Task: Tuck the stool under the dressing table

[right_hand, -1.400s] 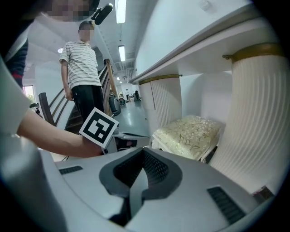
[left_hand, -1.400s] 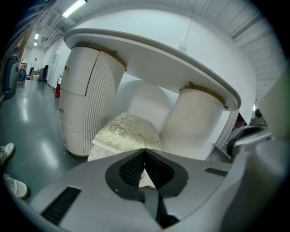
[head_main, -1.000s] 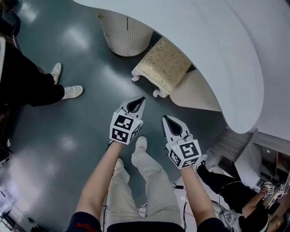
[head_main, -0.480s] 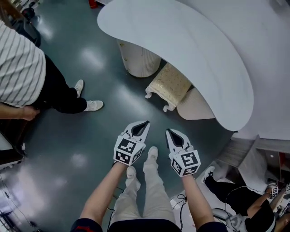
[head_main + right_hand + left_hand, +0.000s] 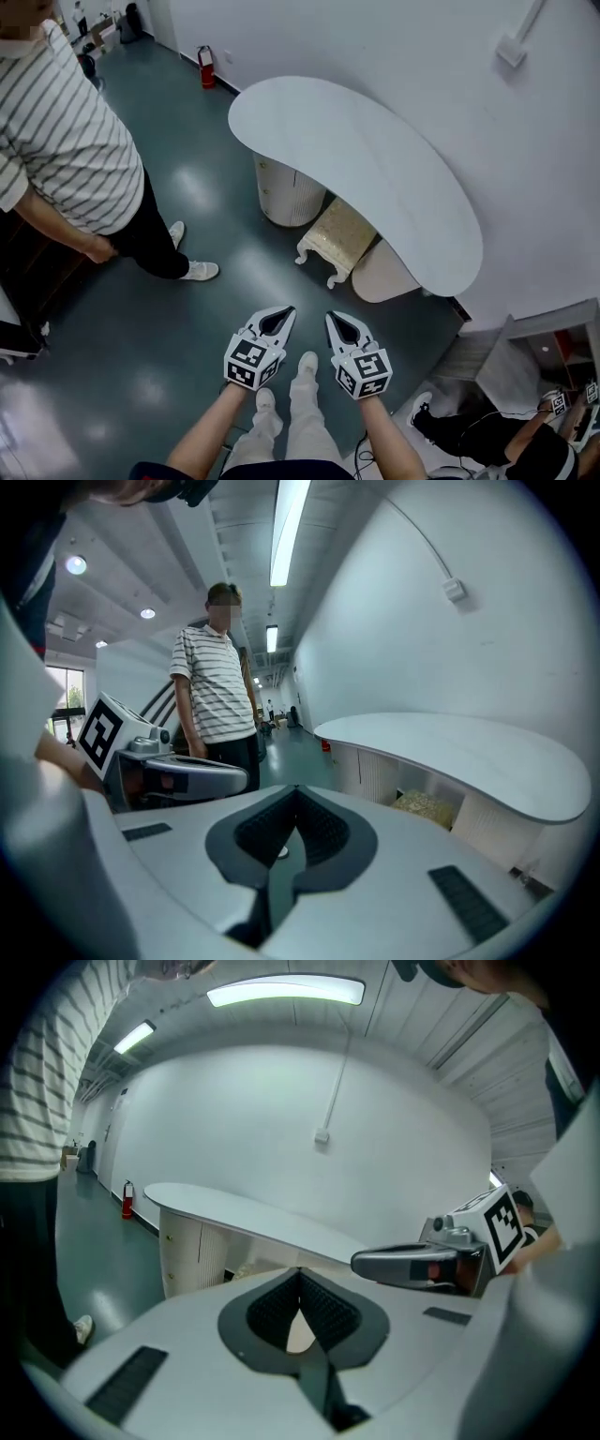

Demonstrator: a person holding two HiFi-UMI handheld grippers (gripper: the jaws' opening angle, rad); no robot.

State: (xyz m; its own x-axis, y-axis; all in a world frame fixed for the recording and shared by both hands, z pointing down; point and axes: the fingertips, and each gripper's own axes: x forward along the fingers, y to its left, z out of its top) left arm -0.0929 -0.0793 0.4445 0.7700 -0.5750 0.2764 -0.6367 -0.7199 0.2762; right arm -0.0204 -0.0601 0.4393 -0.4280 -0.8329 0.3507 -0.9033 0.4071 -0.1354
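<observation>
Since a second ago the head view has drawn back: the whole top of the table (image 5: pixel 375 169) now shows where only part of it did, a standing person (image 5: pixel 56 141) in a striped shirt has come into the left of the frame, and your two grippers sit lower in the picture and farther from the stool (image 5: pixel 339 239). The left gripper (image 5: pixel 287 313) and the right gripper (image 5: pixel 332 319) hover side by side above the dark floor (image 5: pixel 141 356), close together but apart, both pointing towards the table. In its own view each gripper shows its ribbed pads meeting at the tips, pressed together on nothing; only floor and furniture show through the small gap behind the tips. The stool, with a cream patterned seat and white curved legs, stands on the floor with its far part under the white curved tabletop and its near edge and two front legs showing beyond the table's edge. It lies between a fluted white cabinet (image 5: pixel 286 197) on its left and a rounded pedestal (image 5: pixel 384 277) on its right, both under the top. The table stands against a white wall (image 5: pixel 422 56). A red extinguisher (image 5: pixel 207 67) stands at the foot of that wall, well to the left of the table. The bystander's white shoes (image 5: pixel 197 270) rest on the floor left of the stool. Your beige trousers (image 5: pixel 300 422) show below the grippers.
</observation>
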